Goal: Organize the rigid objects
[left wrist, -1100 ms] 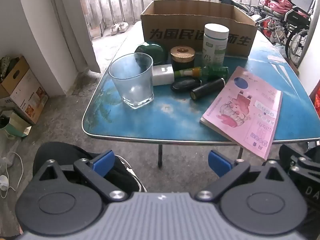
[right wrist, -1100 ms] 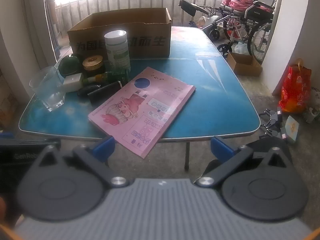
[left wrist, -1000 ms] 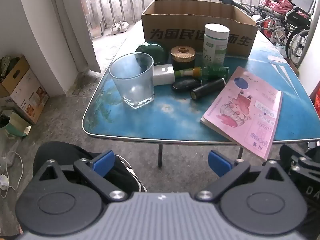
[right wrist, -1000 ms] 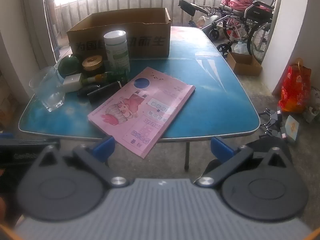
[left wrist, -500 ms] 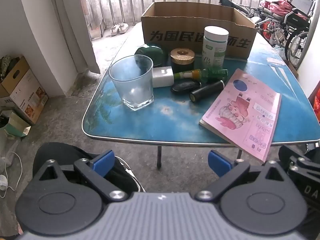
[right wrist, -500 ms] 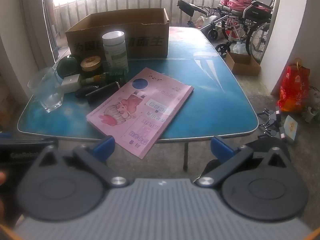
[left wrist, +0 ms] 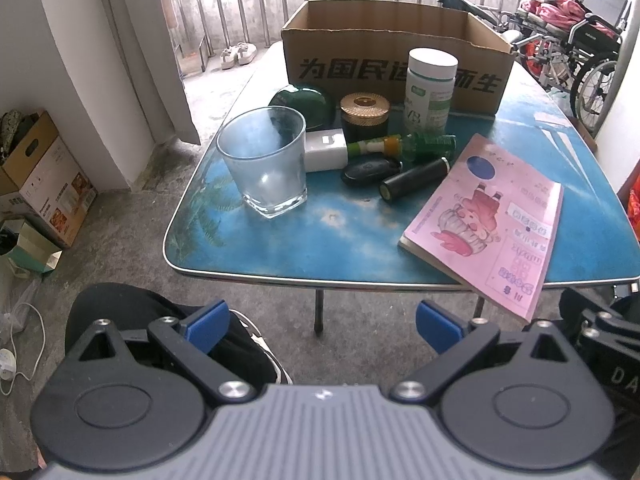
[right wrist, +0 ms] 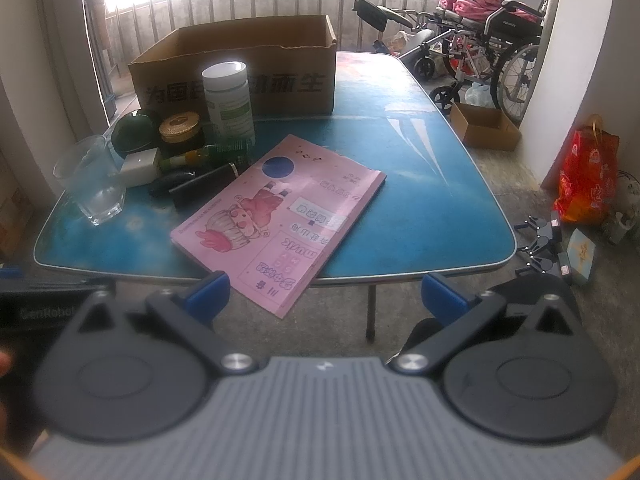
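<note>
A blue surface point(left wrist: 360, 240) stands on a concrete-floored balcony with railings behind it and wheelchairs point(right wrist: 492, 36) off to the right. At its far edge sits an open cardboard box point(left wrist: 396, 52), and in front of that a cluster of rigid things: a clear glass point(left wrist: 264, 160), a white adapter point(left wrist: 325, 149), a dark green case point(left wrist: 304, 104), a gold-lidded jar point(left wrist: 365, 114), a tall white bottle point(left wrist: 430, 88), a small green bottle point(left wrist: 400, 146) lying flat, a black key fob point(left wrist: 370, 170) and a black tube point(left wrist: 414, 179). A pink booklet point(right wrist: 280, 216) overhangs the near edge.

Over the last second little has changed: both views have drifted only slightly, and every item lies where it did. The left hand-held gripper point(left wrist: 320, 322) and the right hand-held gripper point(right wrist: 324, 290) hover short of the near edge, each with jaws spread wide and nothing between them.

So the sorting looks not yet begun; the box is the likely destination, and an approach to a first item appears to be starting.
</note>
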`<state>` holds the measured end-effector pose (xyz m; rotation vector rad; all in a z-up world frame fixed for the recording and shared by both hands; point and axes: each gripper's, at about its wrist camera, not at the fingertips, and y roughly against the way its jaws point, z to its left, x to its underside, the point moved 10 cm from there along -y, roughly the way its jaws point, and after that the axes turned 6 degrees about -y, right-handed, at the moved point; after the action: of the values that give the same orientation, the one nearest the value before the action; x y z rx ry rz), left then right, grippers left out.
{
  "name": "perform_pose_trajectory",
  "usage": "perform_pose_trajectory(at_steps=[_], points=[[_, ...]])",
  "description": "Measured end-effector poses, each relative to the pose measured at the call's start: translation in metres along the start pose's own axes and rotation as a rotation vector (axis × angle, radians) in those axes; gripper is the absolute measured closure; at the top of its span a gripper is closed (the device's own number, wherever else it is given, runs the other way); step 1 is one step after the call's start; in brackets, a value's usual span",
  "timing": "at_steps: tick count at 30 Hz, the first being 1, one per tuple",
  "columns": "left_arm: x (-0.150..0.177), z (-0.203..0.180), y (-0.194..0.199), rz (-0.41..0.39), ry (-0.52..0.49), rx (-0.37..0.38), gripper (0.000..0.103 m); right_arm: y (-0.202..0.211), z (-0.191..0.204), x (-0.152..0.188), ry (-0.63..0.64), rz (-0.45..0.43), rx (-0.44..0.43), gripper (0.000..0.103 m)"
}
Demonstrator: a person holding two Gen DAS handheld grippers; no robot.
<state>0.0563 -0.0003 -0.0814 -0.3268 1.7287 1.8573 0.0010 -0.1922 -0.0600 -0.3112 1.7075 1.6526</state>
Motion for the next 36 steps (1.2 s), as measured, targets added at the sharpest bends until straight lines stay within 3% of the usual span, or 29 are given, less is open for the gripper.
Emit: perform_pose_trajectory(at_steps=[36], points=[[0.0043,0.0007,-0.0056,0.016,0.004,0.002,0.003,-0.0034,-0.0011,0.004,0.003,0.009,0.008,0.001]])
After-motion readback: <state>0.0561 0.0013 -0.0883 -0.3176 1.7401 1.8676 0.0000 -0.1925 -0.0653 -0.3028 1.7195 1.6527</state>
